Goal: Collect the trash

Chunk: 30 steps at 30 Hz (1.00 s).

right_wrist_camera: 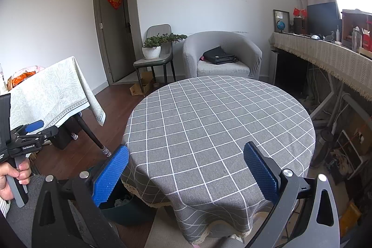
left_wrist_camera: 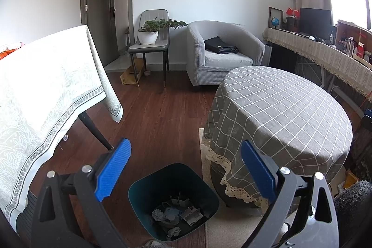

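Risk: the round table (right_wrist_camera: 218,122) shows no trash on its cloth, so a further reach there would likely close on nothing; the left gripper could clip the bin rim if lowered off-centre
Left gripper (left_wrist_camera: 183,169): jaws wide, empty, hanging above the bin (left_wrist_camera: 173,199), touching nothing
Right gripper (right_wrist_camera: 186,173): jaws wide, empty, over the table's near edge
Trash (left_wrist_camera: 176,215): crumpled paper and wrappers lying inside the bin, on the floor just beside the table's near-left edge
Progress: collection looks close to done

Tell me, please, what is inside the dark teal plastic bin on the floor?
The dark teal plastic bin holds crumpled paper scraps; anything beneath that top layer is hidden.
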### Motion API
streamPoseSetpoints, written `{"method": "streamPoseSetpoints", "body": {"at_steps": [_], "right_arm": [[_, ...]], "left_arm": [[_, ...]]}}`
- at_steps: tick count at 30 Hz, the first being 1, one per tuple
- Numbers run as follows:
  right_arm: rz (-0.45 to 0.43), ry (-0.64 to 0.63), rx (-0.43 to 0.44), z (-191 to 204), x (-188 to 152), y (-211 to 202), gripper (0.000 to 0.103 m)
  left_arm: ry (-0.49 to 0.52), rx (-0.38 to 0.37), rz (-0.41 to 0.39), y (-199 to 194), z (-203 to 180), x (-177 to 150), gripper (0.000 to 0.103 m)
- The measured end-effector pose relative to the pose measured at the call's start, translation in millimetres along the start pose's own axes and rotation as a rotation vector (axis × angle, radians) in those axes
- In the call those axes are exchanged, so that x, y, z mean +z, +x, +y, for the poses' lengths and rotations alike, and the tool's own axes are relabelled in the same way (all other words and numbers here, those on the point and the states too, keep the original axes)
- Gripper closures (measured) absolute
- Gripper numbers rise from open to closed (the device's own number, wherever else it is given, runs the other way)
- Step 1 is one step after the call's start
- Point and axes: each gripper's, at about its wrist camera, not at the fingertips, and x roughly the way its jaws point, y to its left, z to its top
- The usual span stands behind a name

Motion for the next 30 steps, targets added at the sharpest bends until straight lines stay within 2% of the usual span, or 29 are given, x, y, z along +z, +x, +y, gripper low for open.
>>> {"method": "streamPoseSetpoints", "body": {"at_steps": [30], "right_arm": [[0.006, 0.001, 0.0, -0.6, -0.5, 0.6, 0.003]], "left_arm": [[0.004, -0.004, -0.002, -1.8, -0.3, 2.2, 0.006]]}}
